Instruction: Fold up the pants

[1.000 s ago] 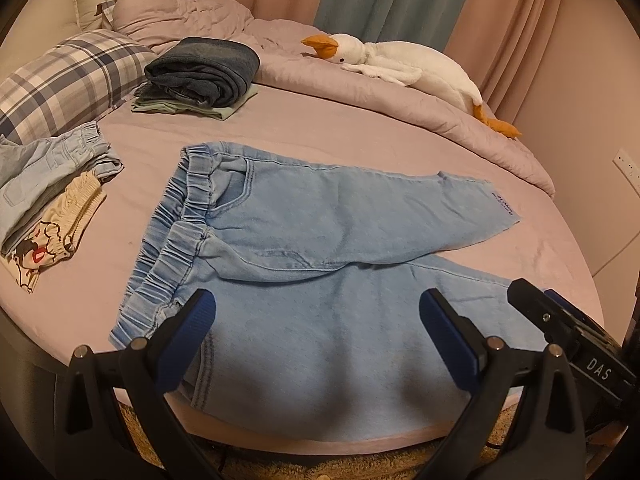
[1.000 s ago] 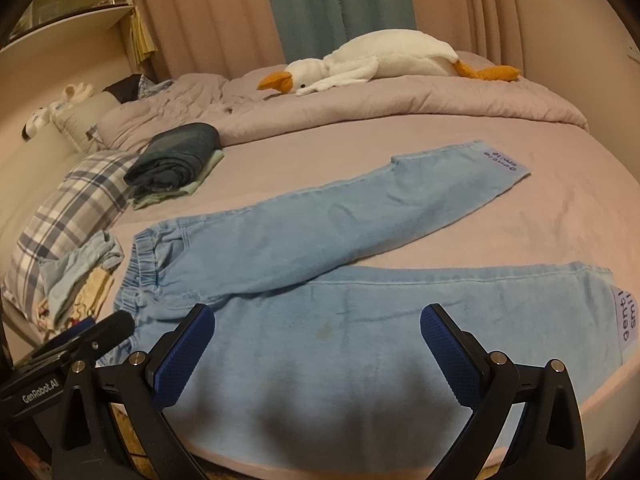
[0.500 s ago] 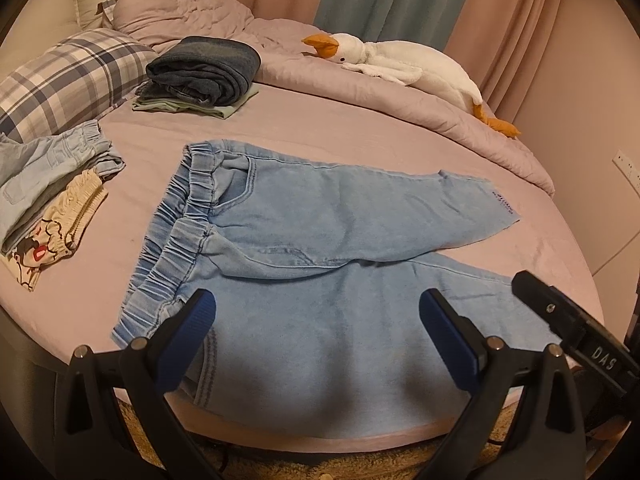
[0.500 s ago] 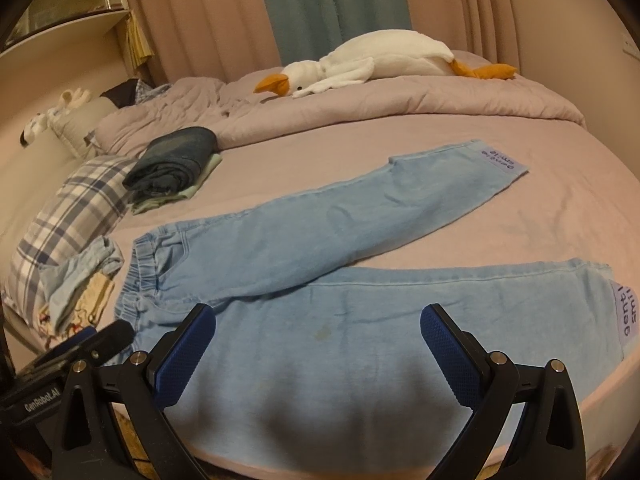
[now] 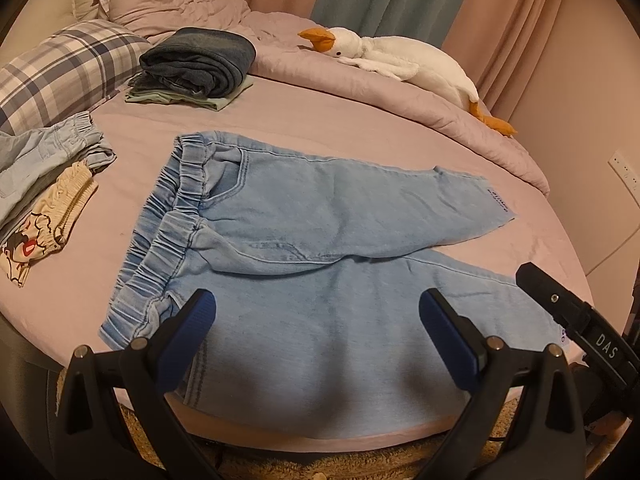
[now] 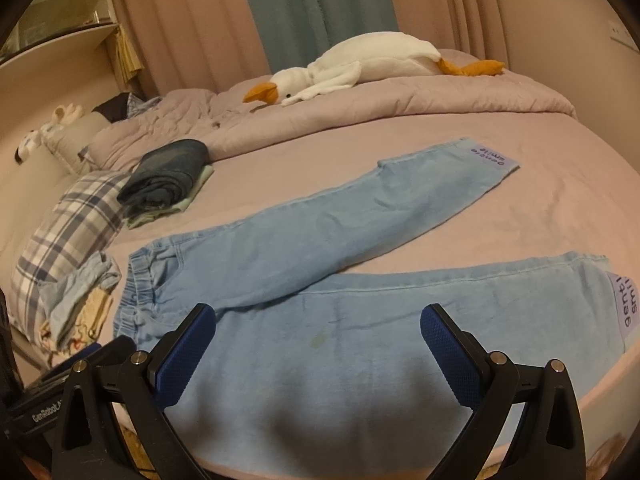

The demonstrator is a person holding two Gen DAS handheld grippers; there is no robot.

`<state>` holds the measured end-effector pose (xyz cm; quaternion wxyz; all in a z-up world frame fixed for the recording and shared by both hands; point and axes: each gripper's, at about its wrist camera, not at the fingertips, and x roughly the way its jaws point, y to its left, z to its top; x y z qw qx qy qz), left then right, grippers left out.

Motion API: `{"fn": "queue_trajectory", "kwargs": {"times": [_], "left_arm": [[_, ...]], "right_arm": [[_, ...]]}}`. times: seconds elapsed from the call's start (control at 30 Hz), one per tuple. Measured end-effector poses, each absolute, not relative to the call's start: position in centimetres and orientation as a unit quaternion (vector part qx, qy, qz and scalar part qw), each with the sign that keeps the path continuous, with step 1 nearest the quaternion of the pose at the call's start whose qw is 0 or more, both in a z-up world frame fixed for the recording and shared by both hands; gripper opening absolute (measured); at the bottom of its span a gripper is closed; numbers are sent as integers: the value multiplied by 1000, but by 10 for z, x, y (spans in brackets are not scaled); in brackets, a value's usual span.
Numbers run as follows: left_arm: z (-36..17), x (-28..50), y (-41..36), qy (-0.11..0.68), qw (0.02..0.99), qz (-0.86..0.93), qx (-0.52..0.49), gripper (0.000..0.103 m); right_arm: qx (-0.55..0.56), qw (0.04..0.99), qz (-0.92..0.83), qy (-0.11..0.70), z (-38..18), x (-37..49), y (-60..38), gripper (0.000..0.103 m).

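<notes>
1. Dim, warm indoor light tints both views pinkish-orange; no lamp or window shows.
2. Strong fisheye bending — the bed (image 5: 400, 128) edge curves, and black vignette fills the corners.
3. Soft dark shadows lie on the light-blue jeans (image 5: 320, 312) just ahead of each gripper.
4. Focus holds mid-frame; the curtains (image 6: 304, 12) look softer, with slight grain.
5. No glare — the goose plush (image 6: 360, 60) is the brightest patch.

Faded, soft light-blue denim pants (image 5: 328, 264) on matt mauve cloth sheet (image 5: 320, 120); fluffy white plush goose (image 5: 400, 60).
</notes>
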<state>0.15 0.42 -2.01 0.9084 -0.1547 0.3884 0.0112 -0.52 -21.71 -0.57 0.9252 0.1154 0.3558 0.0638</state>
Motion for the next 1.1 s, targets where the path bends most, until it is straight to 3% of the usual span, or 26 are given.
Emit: {"fn": "queue_trajectory", "kwargs": {"times": [1.1], "left_arm": [[-17,2,-3,385,911,0,-149,100]], "right_arm": [[115,926,57,355,-5,-5,-222,102]]}}
